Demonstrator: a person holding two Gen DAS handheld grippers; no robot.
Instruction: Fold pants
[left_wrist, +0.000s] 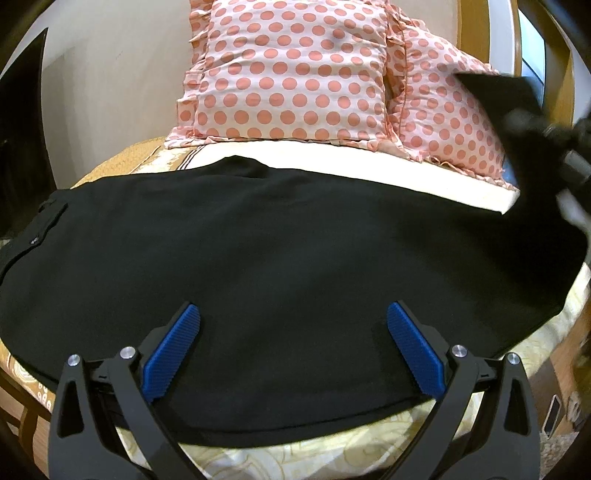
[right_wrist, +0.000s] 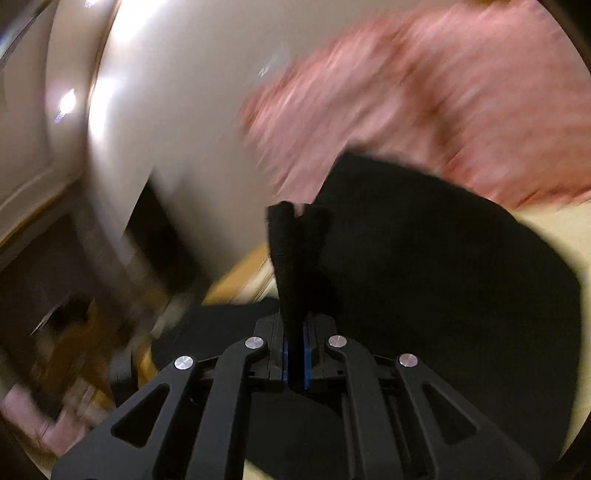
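Observation:
Black pants (left_wrist: 280, 258) lie spread across the bed, waistband and a buttoned pocket at the far left. My left gripper (left_wrist: 293, 321) is open, its blue pads (left_wrist: 173, 354) wide apart just above the pants' near edge, holding nothing. My right gripper (right_wrist: 295, 354) is shut on a bunched fold of the black pants (right_wrist: 443, 277), and the cloth sticks up between the fingers. In the left wrist view the right gripper (left_wrist: 554, 147) shows blurred at the far right, lifting the pants' right end off the bed. The right wrist view is motion-blurred.
Two pink polka-dot pillows (left_wrist: 291, 74) lean at the head of the bed behind the pants. A yellow patterned bedspread (left_wrist: 332, 454) covers the bed. The bed's wooden edge (left_wrist: 22, 417) shows at lower left. A phone-like object (left_wrist: 552, 413) lies beyond the bed at lower right.

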